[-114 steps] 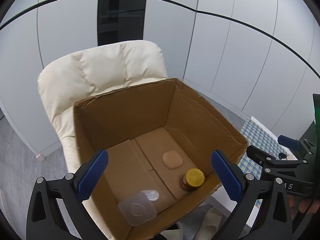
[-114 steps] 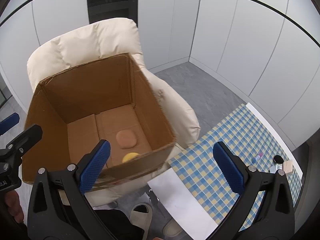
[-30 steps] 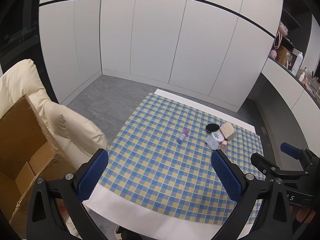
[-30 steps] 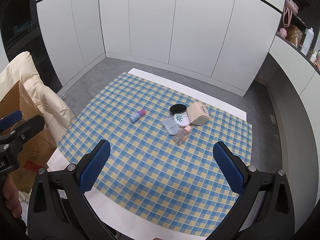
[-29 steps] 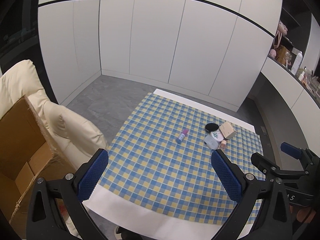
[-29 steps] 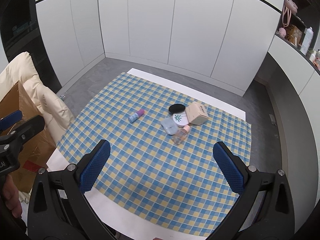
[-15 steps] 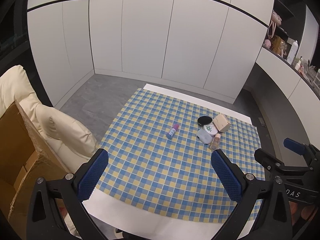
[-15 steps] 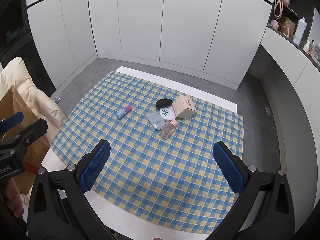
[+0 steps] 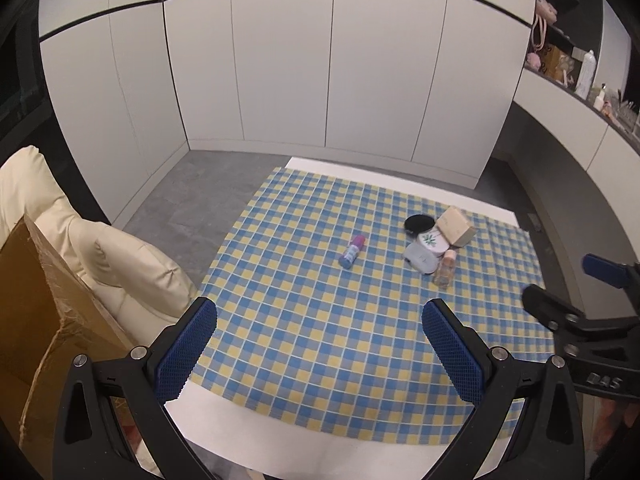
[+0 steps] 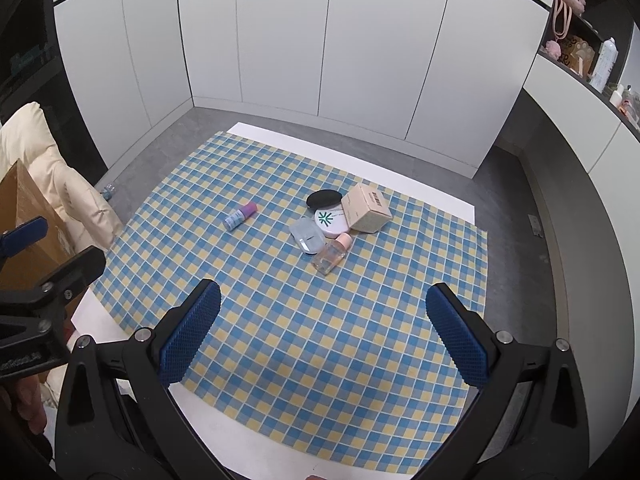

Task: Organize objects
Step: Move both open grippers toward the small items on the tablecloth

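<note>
Both grippers idle above checked cloth

Overhead, both tools hung above the checked tablecloth (image 10: 360, 340). A cardboard box (image 9: 36, 304) sat on a cream armchair (image 9: 120, 264) at the left. Left gripper (image 9: 320, 344) and right gripper (image 10: 324, 332) each stood with jaws spread wide, holding nothing. Far side of cloth: beige carton (image 10: 367, 208), black disc (image 10: 324, 199), white compact (image 10: 330, 219), clear case (image 10: 307, 235) and small clear bottle (image 10: 332, 254) clustered, touching. A purple-capped tube (image 10: 240, 216) lay apart, to their left.
</note>
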`<control>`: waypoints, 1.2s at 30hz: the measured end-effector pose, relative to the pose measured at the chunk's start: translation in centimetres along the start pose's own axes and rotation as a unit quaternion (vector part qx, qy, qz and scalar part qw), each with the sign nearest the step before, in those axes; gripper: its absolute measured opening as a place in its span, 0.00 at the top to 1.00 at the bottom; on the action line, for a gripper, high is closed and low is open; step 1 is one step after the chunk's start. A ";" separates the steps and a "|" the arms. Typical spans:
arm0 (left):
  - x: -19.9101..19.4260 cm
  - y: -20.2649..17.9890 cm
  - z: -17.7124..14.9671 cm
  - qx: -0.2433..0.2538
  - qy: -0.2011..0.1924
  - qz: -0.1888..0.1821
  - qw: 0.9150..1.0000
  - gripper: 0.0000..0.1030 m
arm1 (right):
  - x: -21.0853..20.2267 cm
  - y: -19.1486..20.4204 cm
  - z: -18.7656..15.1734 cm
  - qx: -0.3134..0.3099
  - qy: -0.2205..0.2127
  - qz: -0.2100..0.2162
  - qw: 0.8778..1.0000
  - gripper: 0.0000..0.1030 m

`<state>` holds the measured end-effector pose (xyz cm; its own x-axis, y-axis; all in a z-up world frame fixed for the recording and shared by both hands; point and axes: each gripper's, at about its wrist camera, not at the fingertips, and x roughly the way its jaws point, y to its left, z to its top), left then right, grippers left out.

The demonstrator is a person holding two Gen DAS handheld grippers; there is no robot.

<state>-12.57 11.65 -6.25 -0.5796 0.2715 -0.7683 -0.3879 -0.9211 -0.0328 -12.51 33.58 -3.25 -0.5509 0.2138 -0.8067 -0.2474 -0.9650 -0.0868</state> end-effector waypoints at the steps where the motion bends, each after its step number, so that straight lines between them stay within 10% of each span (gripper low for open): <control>1: 0.5 0.1 0.0 -0.002 0.003 0.001 1.000 0.01 | 0.1 0.1 0.0 -0.002 0.001 0.000 1.000 0.00; 36: 14.7 -2.3 0.5 0.023 0.080 0.020 0.996 0.04 | 15.9 -4.4 -2.2 0.036 0.102 0.032 0.994 0.03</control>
<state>-20.60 17.87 -17.19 -0.4753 0.1840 -0.8604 -0.4012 -0.9156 0.0258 -18.43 40.92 -16.91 -0.3964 0.1111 -0.9113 -0.2784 -0.9605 0.0040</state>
